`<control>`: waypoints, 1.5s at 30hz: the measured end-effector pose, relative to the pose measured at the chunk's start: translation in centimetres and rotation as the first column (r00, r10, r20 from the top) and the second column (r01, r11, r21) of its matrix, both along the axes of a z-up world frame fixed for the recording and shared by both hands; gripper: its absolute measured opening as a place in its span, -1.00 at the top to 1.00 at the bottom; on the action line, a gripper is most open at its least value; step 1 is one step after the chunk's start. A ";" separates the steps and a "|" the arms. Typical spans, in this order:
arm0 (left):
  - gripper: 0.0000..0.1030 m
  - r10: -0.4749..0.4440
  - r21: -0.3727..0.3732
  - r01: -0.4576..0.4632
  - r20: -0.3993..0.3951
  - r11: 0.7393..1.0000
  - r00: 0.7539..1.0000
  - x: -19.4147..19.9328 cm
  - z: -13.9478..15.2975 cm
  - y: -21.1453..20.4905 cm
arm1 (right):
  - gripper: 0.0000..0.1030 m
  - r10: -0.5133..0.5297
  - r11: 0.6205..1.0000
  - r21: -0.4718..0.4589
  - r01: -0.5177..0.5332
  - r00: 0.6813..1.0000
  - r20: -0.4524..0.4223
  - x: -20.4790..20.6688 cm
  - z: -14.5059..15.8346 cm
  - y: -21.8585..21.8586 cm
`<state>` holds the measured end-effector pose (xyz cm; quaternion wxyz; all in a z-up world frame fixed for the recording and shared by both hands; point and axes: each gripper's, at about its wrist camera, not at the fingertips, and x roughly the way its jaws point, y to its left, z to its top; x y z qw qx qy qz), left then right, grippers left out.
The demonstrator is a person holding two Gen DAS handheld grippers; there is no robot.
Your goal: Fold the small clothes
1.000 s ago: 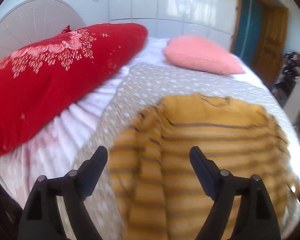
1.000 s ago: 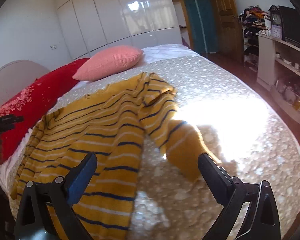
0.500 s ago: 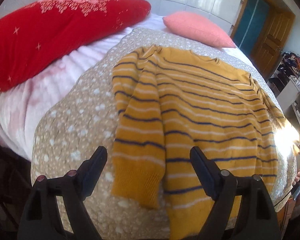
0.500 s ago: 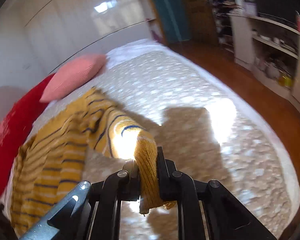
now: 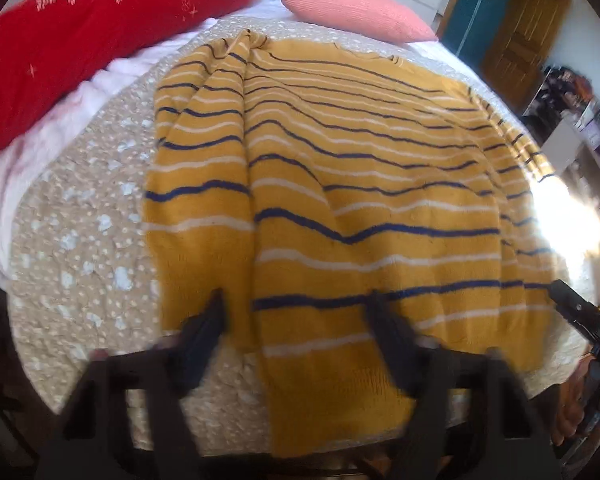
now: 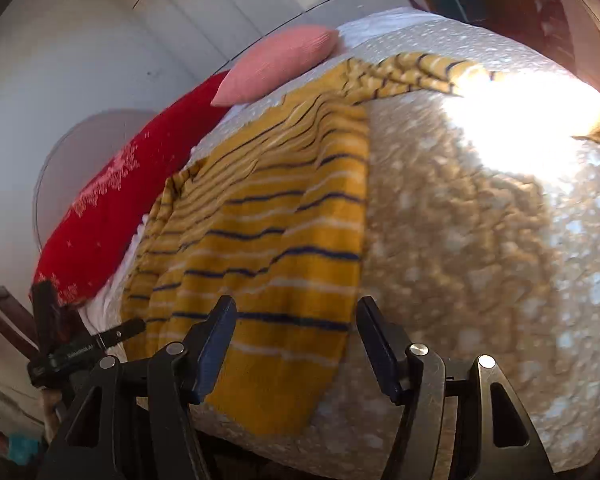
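Motion blur smears the black left gripper [image 5: 296, 320], and sun glare washes out the mustard-yellow striped knit sweater's [image 6: 268, 240] far right sleeve.

Bedspread [image 6: 480, 240] right of sweater [image 5: 360, 160] lies bare; red pillow [image 5: 80, 40] & pink pillow [image 5: 352, 12] block far edge.

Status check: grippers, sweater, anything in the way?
Left gripper open, right gripper open, both at the hem. Striped sweater flat on bedspread, unfolded. Nothing in the way.
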<state>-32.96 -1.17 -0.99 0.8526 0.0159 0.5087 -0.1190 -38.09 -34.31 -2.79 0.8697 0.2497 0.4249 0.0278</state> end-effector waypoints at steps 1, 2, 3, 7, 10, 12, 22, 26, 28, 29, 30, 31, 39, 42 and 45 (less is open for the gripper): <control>0.61 0.000 0.059 -0.001 0.010 0.998 1.000 -0.1 0.2 -0.2 | -0.29 -0.008 1.000 -0.023 0.008 1.000 -0.010 0.7 -0.6 0.8; 0.67 -0.005 0.056 0.005 0.008 0.998 1.000 0.0 0.5 0.2 | -0.19 -0.013 0.999 -0.043 0.012 1.000 -0.001 1.7 -0.8 1.2; 0.69 -0.004 0.019 0.004 0.004 1.000 1.000 -0.1 0.8 0.9 | 0.37 -0.001 1.000 -0.030 0.001 1.000 -0.004 2.3 -0.7 1.3; 0.71 -0.004 -0.009 0.004 0.013 1.000 1.000 -1.1 3.1 3.2 | 0.78 0.050 0.989 0.141 -0.051 0.999 0.011 1.4 -0.1 1.4; 0.67 -0.002 -0.007 0.003 0.041 1.000 0.999 -2.2 3.9 4.5 | 0.78 0.063 0.978 0.199 -0.064 0.998 0.015 -2.3 0.3 1.7; 0.60 0.008 -0.032 -0.007 0.021 0.999 1.000 -2.0 3.8 5.2 | 0.75 0.054 0.979 0.195 -0.054 0.999 0.006 -3.7 0.0 1.1; 0.16 0.073 -0.024 -0.071 0.105 0.997 0.992 -2.7 5.1 6.1 | -0.03 -0.196 0.850 -0.496 0.176 0.980 0.011 -3.5 1.5 -10.7; 0.16 0.070 -0.001 -0.070 0.090 0.998 0.994 -2.9 4.7 4.4 | -0.03 -0.096 0.755 -0.655 0.031 0.993 -0.064 -0.7 -1.2 -12.0; 0.16 0.068 0.007 -0.069 0.089 0.998 0.994 -2.9 4.7 3.7 | -0.03 -0.090 0.704 -0.710 0.014 0.994 -0.070 0.4 -1.8 -12.4; 0.16 0.069 0.009 -0.070 0.086 0.998 0.994 -3.0 4.7 3.4 | -0.03 -0.087 0.687 -0.726 0.017 0.995 -0.058 1.1 -1.8 -12.8; 0.16 0.067 0.010 -0.068 0.081 0.998 0.994 -2.9 4.6 3.3 | -0.03 -0.090 0.682 -0.731 0.023 0.995 -0.052 1.3 -1.7 -13.2; 0.16 0.066 0.009 -0.066 0.073 0.998 0.995 -2.8 4.6 3.1 | 0.15 -0.095 0.699 -0.714 0.019 0.993 -0.066 2.0 -1.4 -14.0; 0.16 0.062 -0.032 -0.060 0.050 0.998 0.997 -1.7 4.8 3.1 | 0.98 -0.139 0.982 -0.123 0.145 0.989 0.058 -0.2 7.1 -18.6; 0.16 0.055 -0.039 -0.053 0.053 0.998 0.997 -1.6 4.9 2.8 | 0.98 -0.196 0.979 0.102 0.178 0.957 0.215 -2.8 12.0 -20.5; 0.15 0.037 -0.056 -0.034 0.046 0.998 0.998 -1.6 4.7 2.6 | 0.97 -0.294 0.955 0.023 0.296 0.929 0.223 -4.3 14.2 -22.0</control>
